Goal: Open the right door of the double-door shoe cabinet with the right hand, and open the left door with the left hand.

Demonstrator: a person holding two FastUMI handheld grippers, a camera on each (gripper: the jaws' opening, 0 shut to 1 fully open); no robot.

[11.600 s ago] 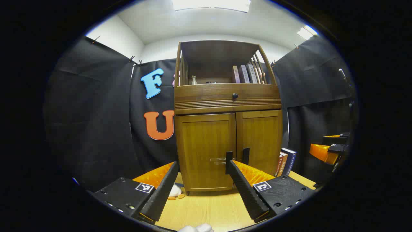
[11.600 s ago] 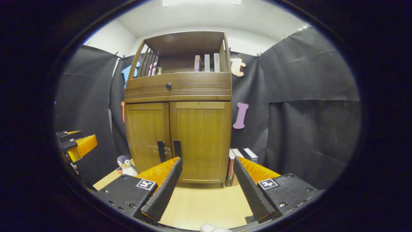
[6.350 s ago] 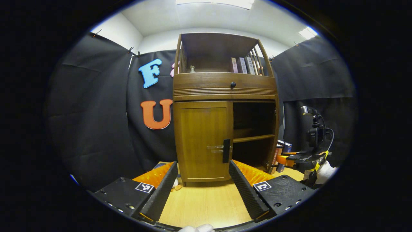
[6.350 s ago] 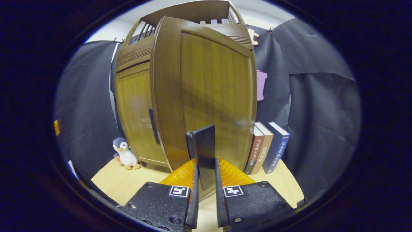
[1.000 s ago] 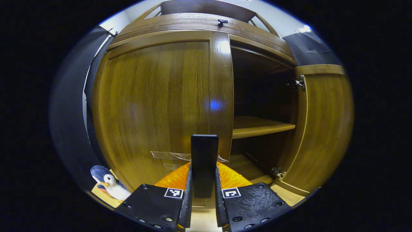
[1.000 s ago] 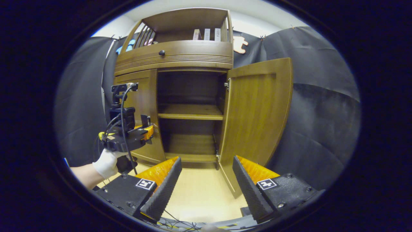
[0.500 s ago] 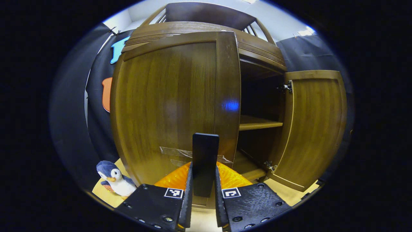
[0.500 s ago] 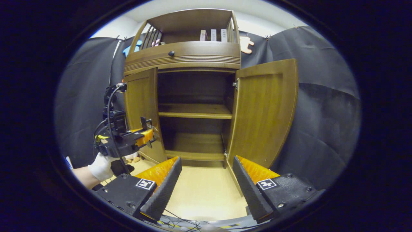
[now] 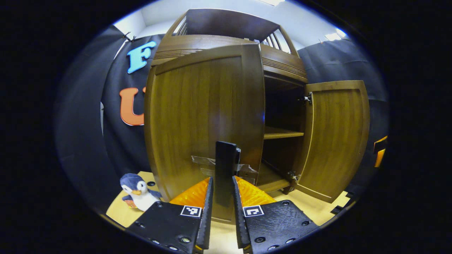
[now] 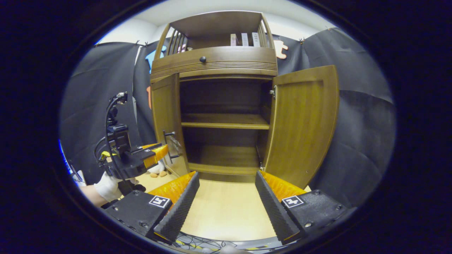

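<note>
The left gripper (image 9: 219,197) is clamped on the upright handle (image 9: 225,169) of the left door (image 9: 204,120), dead ahead of it; the door's hinge edge lies to its left, so I judge the pull should keep arcing that way. The right gripper (image 10: 226,201) stands apart, holding nothing, with the right door (image 10: 303,123) swung wide ahead-right.
</note>
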